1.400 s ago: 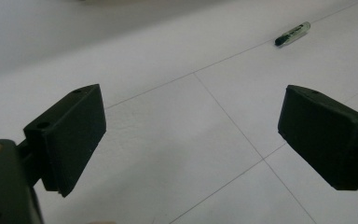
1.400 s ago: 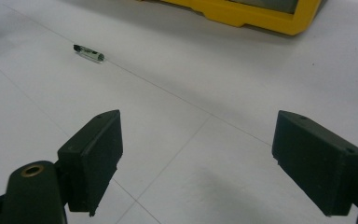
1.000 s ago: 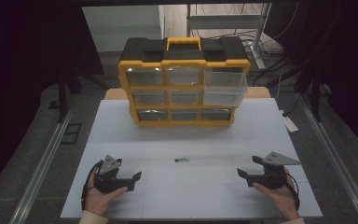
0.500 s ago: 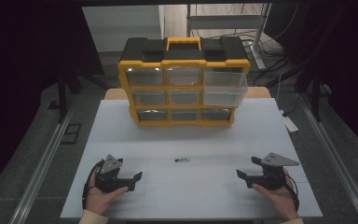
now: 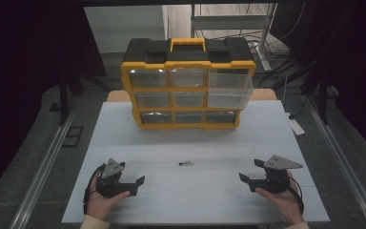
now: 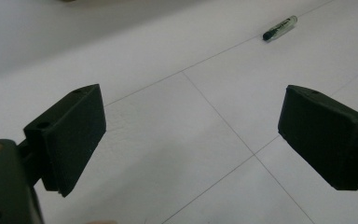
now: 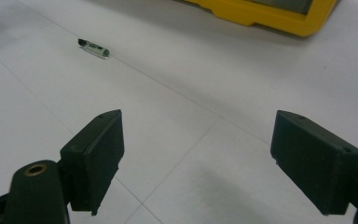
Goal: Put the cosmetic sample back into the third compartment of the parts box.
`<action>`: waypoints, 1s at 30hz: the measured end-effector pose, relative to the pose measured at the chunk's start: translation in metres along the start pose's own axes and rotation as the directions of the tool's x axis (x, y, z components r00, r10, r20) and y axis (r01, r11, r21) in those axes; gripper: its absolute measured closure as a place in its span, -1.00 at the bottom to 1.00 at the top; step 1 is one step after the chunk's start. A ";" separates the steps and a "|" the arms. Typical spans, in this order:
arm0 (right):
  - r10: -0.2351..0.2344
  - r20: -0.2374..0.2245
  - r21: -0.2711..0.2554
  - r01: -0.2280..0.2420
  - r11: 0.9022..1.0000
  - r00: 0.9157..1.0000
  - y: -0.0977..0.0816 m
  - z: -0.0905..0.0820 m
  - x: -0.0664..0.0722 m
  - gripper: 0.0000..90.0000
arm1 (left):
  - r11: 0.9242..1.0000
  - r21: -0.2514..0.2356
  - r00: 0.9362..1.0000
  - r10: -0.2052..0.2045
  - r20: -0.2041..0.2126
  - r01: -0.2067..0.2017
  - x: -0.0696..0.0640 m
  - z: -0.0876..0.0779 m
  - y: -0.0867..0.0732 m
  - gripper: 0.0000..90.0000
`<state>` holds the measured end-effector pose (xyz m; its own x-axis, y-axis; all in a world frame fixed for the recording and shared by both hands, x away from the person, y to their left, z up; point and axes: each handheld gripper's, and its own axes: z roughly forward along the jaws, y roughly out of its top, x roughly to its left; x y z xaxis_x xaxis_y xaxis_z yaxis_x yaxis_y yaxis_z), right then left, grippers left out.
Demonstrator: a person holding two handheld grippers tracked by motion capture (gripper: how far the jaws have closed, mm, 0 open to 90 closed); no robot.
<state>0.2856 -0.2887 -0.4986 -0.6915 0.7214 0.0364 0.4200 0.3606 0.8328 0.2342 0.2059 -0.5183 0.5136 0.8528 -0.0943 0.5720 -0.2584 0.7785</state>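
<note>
A small clear tube with a dark cap (image 5: 186,163) lies on the white table (image 5: 195,143) between my two hands, also seen in the left gripper view (image 6: 279,28) and the right gripper view (image 7: 93,47). My left gripper (image 5: 136,185) rests at the front left, held in a hand, jaws wide apart with nothing between them (image 6: 191,140). My right gripper (image 5: 248,180) rests at the front right, likewise open and empty (image 7: 196,163). A yellow and black drawer organizer (image 5: 188,88) stands at the back of the table.
The organizer's top right clear drawer (image 5: 229,88) juts out farther than the others. Its yellow base (image 7: 261,14) edges the right gripper view. Metal rails run along both sides of the table, and cables and a shelf frame stand behind.
</note>
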 end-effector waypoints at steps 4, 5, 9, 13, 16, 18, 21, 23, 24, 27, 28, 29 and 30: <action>-0.008 -0.014 0.003 0.008 1.000 1.000 0.005 0.001 0.002 -0.61 | 1.000 -0.001 1.000 0.006 0.004 -0.006 -0.002 0.001 0.000 -0.82; -0.013 -0.021 0.006 0.013 1.000 1.000 0.007 0.002 0.002 -0.60 | 1.000 -0.001 1.000 0.008 0.006 -0.008 -0.002 0.001 0.001 -0.82; -0.024 -0.028 0.009 0.024 1.000 0.999 0.012 0.003 0.004 -0.60 | 1.000 0.003 1.000 0.008 0.010 -0.008 -0.001 0.001 0.001 -0.81; -0.038 -0.040 0.010 0.039 0.999 0.998 0.016 0.004 0.005 -0.60 | 1.000 0.004 1.000 0.006 0.010 -0.006 -0.001 0.002 0.001 -0.81; -0.050 -0.053 0.008 0.051 0.999 0.997 0.023 0.004 0.006 -0.60 | 1.000 0.008 1.000 0.011 0.011 -0.011 -0.002 0.003 0.001 -0.81; -0.057 -0.054 0.008 0.057 0.998 0.997 0.024 0.005 0.006 -0.60 | 1.000 0.007 1.000 0.011 0.012 -0.011 -0.002 0.003 0.002 -0.81; -0.076 -0.067 0.016 0.078 0.997 0.995 0.031 0.008 0.010 -0.60 | 1.000 0.007 1.000 0.014 0.016 -0.015 -0.002 0.004 0.002 -0.81; -0.081 -0.072 0.021 0.083 0.996 0.994 0.033 0.010 0.012 -0.59 | 1.000 0.008 1.000 0.017 0.020 -0.017 -0.003 0.004 0.002 -0.81; -0.082 -0.075 0.022 0.084 0.996 0.994 0.034 0.011 0.012 -0.59 | 1.000 0.008 1.000 0.017 0.020 -0.017 -0.003 0.005 0.003 -0.81; -0.089 -0.077 0.028 0.091 0.995 0.993 0.037 0.013 0.014 -0.60 | 1.000 0.010 1.000 0.019 0.023 -0.019 -0.003 0.005 0.003 -0.81; -0.091 -0.080 0.029 0.093 0.995 0.993 0.038 0.014 0.014 -0.60 | 1.000 0.011 1.000 0.019 0.023 -0.019 -0.003 0.005 0.003 -0.81; -0.093 -0.081 0.031 0.096 0.995 0.992 0.040 0.015 0.015 -0.60 | 1.000 0.010 1.000 0.018 0.023 -0.019 -0.003 0.005 0.003 -0.81; -0.101 -0.081 0.036 0.105 0.994 0.992 0.041 0.016 0.015 -0.60 | 1.000 0.010 1.000 0.019 0.024 -0.019 -0.002 0.005 0.003 -0.81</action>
<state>0.3020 -0.2538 -0.4723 -0.7759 0.6309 -0.0037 0.3661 0.4550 0.8118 0.2379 0.2007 -0.5193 0.5392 0.8369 -0.0945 0.5686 -0.2790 0.7738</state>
